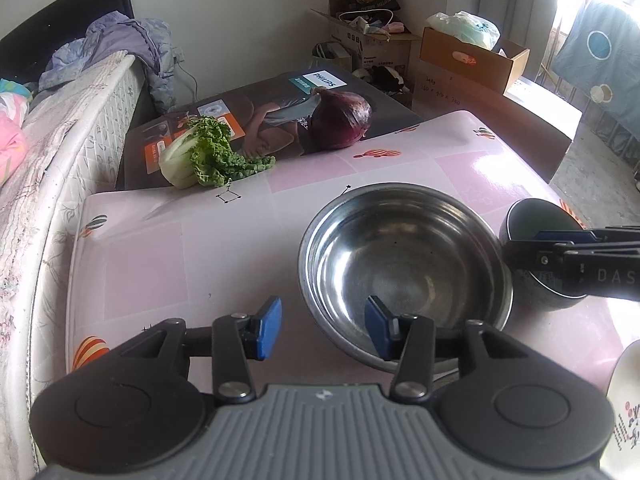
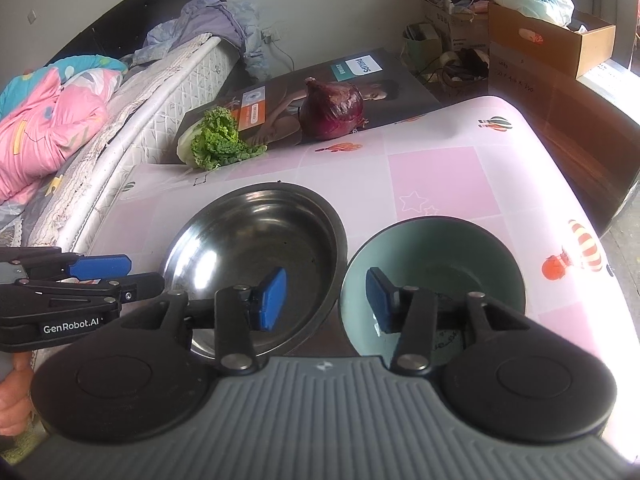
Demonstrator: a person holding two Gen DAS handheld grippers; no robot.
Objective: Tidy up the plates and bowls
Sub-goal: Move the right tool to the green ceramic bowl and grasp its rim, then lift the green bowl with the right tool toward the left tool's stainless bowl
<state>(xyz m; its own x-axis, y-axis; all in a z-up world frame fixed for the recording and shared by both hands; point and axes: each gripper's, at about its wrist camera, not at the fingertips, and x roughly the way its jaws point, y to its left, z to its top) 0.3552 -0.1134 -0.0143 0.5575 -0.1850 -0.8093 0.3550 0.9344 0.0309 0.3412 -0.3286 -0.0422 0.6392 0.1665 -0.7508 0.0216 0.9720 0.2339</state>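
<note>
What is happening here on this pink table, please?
A person is sorting dishes with two handheld grippers. The left gripper has open jaws astride the near rim of the round stainless steel bowl, not pressing on it. The right gripper is also open, one finger over the steel bowl and the other over the dark-rimmed green ceramic bowl. Both bowls sit empty, side by side on the pink checked tablecloth.

"PHILIPS" on box (image 1: 324,80); "GenRobot.AI" on left gripper (image 2: 100,276)
</note>
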